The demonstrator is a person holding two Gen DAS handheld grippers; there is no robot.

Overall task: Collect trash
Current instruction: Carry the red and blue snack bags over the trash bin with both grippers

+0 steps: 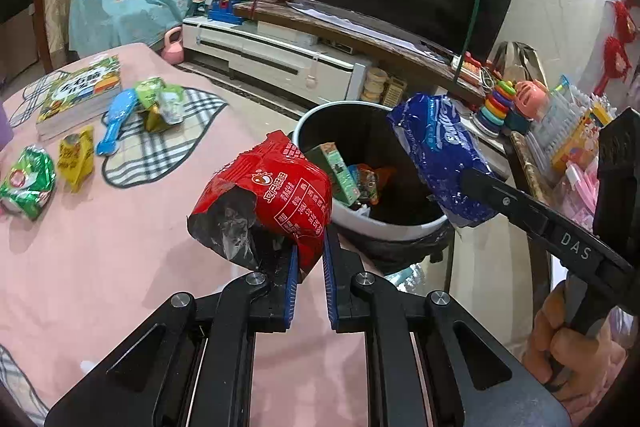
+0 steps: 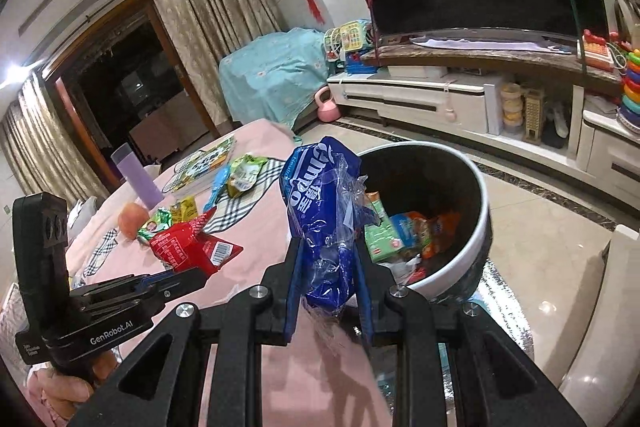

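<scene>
We hold one piece of trash in each claw. The left gripper point(image 1: 310, 263) is clamped nearly closed on the lower edge of the red wrapper point(image 1: 264, 203), which stands up above its blue pads. The right gripper point(image 2: 329, 279) is pinched part-way closed around the crumpled blue bag point(image 2: 324, 211), whose bulk rises ahead of the jaws.

The trash bin point(image 1: 400, 223) sits just ahead of both claws, beyond the edge of the pink table point(image 1: 120, 247). It already contains a green carton and other wrappers. The blue bag hangs over the near rim. The red wrapper appears to sit just short of that rim, though the fisheye view makes this uncertain.

To complete this step well, we carry each claw forward until its load is fully over the dark opening, not over the rim. We tilt the claw downward so the load drops clear of the pads. We open one claw at a time, since light film can cling to a pad or catch on the rim.

More wrappers point(image 1: 76, 159) remain on the table, to the left of the left gripper.
</scene>
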